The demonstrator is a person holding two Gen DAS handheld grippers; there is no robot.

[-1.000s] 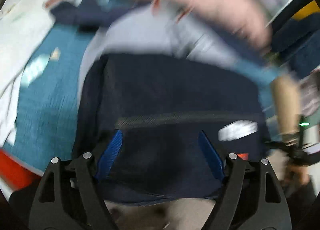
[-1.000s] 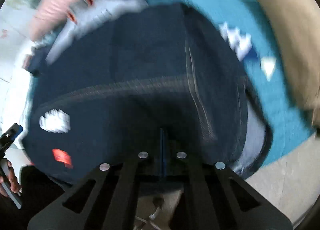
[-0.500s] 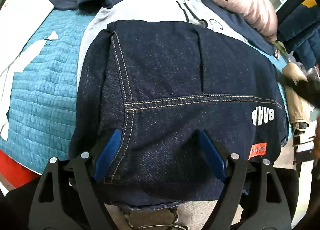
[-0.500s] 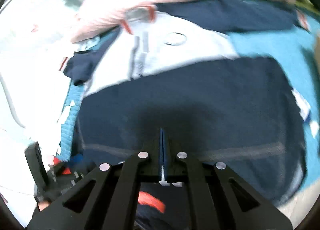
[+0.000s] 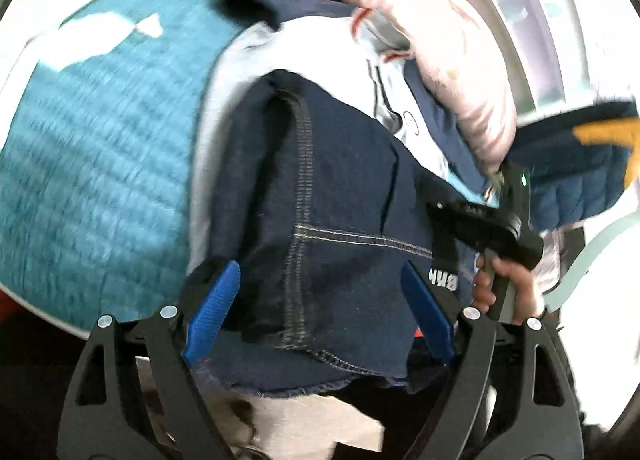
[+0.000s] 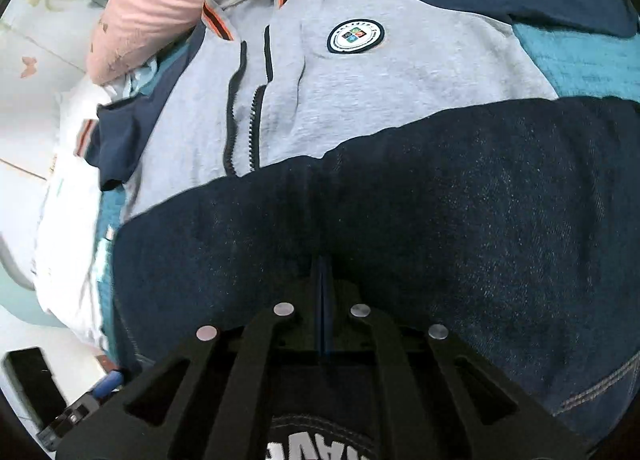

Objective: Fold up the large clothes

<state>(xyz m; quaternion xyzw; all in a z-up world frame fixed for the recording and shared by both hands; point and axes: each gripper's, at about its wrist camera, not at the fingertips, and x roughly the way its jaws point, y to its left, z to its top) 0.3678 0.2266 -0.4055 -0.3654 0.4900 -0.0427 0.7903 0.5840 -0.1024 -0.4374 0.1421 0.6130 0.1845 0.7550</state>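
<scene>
The left gripper [image 5: 318, 312], its blue ribbed pads spread wide, is held over the folded dark blue denim garment [image 5: 332, 220]; its jaws have just been opening, and the fabric below them is not pinched. The right gripper [image 6: 323, 300] is seen fully closed, pads together, with nothing visibly caught between them, just above the same denim (white lettering shows at its near edge). The denim is laid partly over a grey zip-up sweatshirt with navy sleeves and a round chest badge [image 6: 356, 36], which is spread on a teal quilted bedcover [image 5: 92, 164]. A pink fluffy blanket [image 6: 160, 0] is bunched behind the sweatshirt's collar.
</scene>
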